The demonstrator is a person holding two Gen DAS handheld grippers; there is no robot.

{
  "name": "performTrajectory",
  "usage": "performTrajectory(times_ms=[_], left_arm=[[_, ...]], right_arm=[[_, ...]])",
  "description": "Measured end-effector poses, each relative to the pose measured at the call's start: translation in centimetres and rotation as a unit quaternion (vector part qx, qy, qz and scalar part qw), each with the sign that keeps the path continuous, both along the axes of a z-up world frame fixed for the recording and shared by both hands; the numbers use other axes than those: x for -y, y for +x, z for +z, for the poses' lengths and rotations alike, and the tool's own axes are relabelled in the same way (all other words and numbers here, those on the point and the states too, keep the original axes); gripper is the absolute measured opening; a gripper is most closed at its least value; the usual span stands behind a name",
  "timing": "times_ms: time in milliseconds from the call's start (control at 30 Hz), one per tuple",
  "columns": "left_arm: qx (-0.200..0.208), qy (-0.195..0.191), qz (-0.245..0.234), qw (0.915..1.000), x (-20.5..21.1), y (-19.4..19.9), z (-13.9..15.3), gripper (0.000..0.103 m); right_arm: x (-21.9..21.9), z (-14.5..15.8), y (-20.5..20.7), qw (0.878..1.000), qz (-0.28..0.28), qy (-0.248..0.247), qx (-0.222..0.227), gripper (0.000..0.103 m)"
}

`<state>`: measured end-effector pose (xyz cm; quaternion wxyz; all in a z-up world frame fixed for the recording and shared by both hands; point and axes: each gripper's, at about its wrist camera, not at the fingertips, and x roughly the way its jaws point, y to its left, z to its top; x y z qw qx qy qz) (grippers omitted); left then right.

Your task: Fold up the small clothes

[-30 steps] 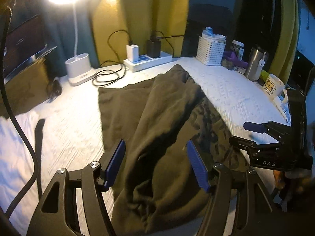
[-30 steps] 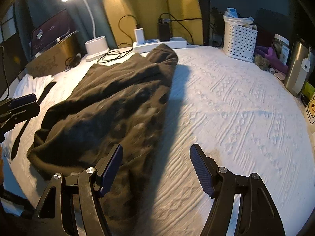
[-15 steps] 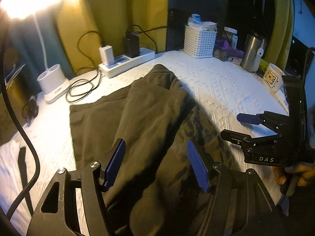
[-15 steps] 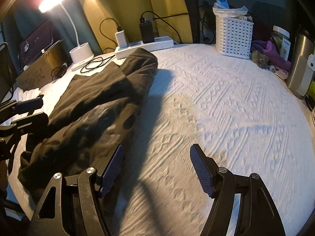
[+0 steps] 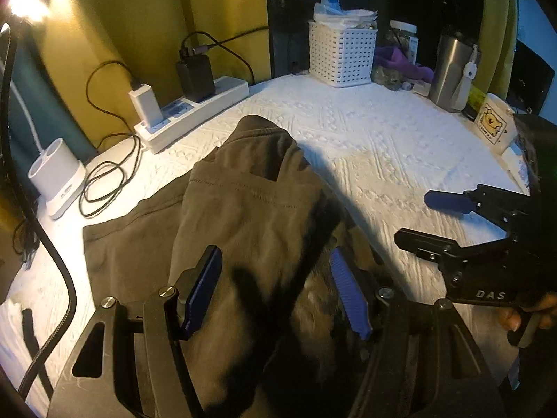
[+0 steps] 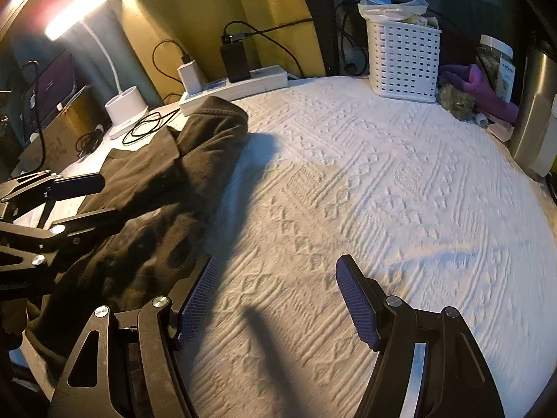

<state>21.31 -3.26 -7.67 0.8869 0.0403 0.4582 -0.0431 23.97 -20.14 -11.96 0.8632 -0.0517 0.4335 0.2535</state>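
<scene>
White textured bedspread (image 6: pixel 383 209), lamp-lit. Dark olive garment (image 5: pixel 250 209) lies rumpled on its left part, top edge near the power strip (image 5: pixel 195 111). Left gripper (image 5: pixel 275 292) hangs above the garment, jaws wide, nothing pinched. Right gripper (image 6: pixel 276 299) wide over bare spread beside it. White basket (image 6: pixel 403 62) at back.

Legible markings:
- "DAS", pale capitals on the black body of the right gripper (image 5: pixel 431 223), seen from the left wrist.
- White jar label (image 6: pixel 505 77) beside the white perforated plastic basket (image 6: pixel 403 59): print present, too small to read.
</scene>
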Motion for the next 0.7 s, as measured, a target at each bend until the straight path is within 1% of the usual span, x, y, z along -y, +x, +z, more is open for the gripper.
performTrajectory(times_ms=[100, 167, 300, 367, 433, 467, 500, 533, 567, 600, 700], left_arm=[[-0.012, -0.003, -0.008, 0.9999, 0.1, 1.1, -0.6, 0.065], [-0.018, 0.004, -0.017, 0.9997, 0.3, 1.7, -1.0, 0.065], [-0.015, 0.006, -0.032, 0.9994, 0.1, 2.6, -1.2, 0.064], [-0.010, 0.007, -0.035, 0.9993, -0.1, 2.9, -1.2, 0.058], [-0.012, 0.005, -0.039, 0.9992, -0.4, 3.1, -1.3, 0.040], [-0.012, 0.005, -0.041, 0.9991, -0.5, 3.2, -1.4, 0.033], [-0.013, 0.005, -0.043, 0.9990, -0.6, 3.3, -1.5, 0.017], [-0.014, 0.003, -0.043, 0.9990, -0.7, 3.3, -1.6, 0.012], [-0.011, -0.001, -0.040, 0.9991, -0.9, 3.3, -1.5, 0.012], [-0.006, -0.005, -0.037, 0.9993, -1.3, 3.1, -1.2, 0.006], [0.011, -0.010, -0.023, 0.9996, -2.6, 2.7, -0.3, 0.005]], right_arm=[[0.1, -0.1, 0.7, 1.000, -0.002, -0.003, 0.001, 0.072], [-0.1, -0.1, 1.0, 1.000, 0.002, -0.005, 0.003, 0.072], [-0.7, 0.0, 1.6, 1.000, 0.007, -0.011, 0.009, 0.072], [-0.9, -0.1, 2.0, 1.000, 0.007, -0.009, 0.009, 0.072], [-1.0, -0.2, 2.5, 1.000, 0.004, -0.011, 0.008, 0.072], [-1.1, -0.2, 2.6, 1.000, 0.004, -0.011, 0.008, 0.072], [-1.2, -0.2, 2.7, 1.000, 0.003, -0.012, 0.009, 0.072], [-1.3, -0.2, 2.8, 1.000, 0.002, -0.014, 0.010, 0.072], [-1.4, -0.2, 3.0, 1.000, 0.001, -0.016, 0.010, 0.072], [-1.5, -0.2, 3.1, 1.000, 0.001, -0.017, 0.010, 0.072], [-1.9, -0.1, 3.2, 1.000, 0.001, -0.020, 0.010, 0.072]])
